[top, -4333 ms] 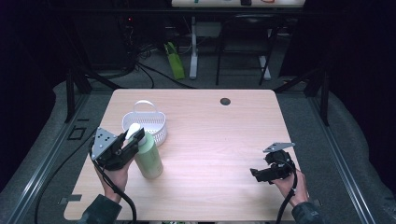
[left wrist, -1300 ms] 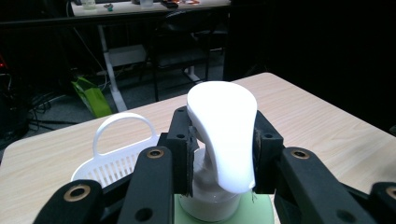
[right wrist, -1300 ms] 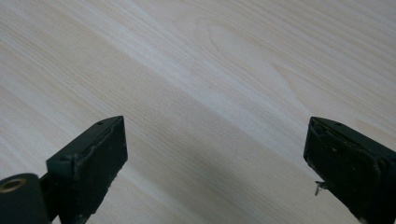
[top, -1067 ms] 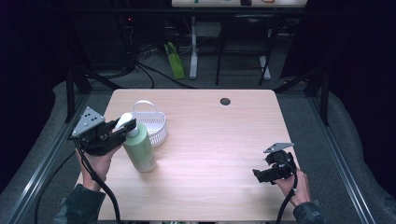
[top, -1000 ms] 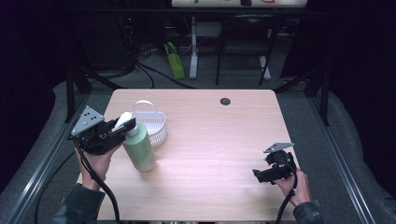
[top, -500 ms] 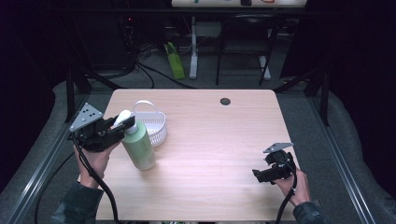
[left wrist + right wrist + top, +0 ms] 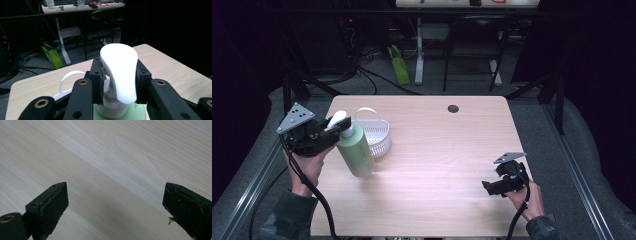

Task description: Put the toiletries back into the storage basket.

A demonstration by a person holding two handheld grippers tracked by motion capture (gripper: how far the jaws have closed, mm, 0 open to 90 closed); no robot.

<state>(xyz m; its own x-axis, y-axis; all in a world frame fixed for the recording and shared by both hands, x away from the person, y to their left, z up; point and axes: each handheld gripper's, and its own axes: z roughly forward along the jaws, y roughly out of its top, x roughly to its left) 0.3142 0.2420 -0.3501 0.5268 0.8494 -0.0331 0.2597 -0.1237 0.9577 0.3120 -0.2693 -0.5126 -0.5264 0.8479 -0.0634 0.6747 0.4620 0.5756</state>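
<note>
Left hand-held gripper [image 7: 331,131] clamped shut; right hand-held gripper [image 7: 492,187] gapes wide

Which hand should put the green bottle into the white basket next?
Left. The left gripper is clamped on the green bottle beside the white basket; the right gripper hovers open, far across the table.

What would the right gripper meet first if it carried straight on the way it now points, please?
Most likely the bare table: the right gripper points down at the wood with open jaws and nothing between them. How near the surface is, I cannot tell.
</note>
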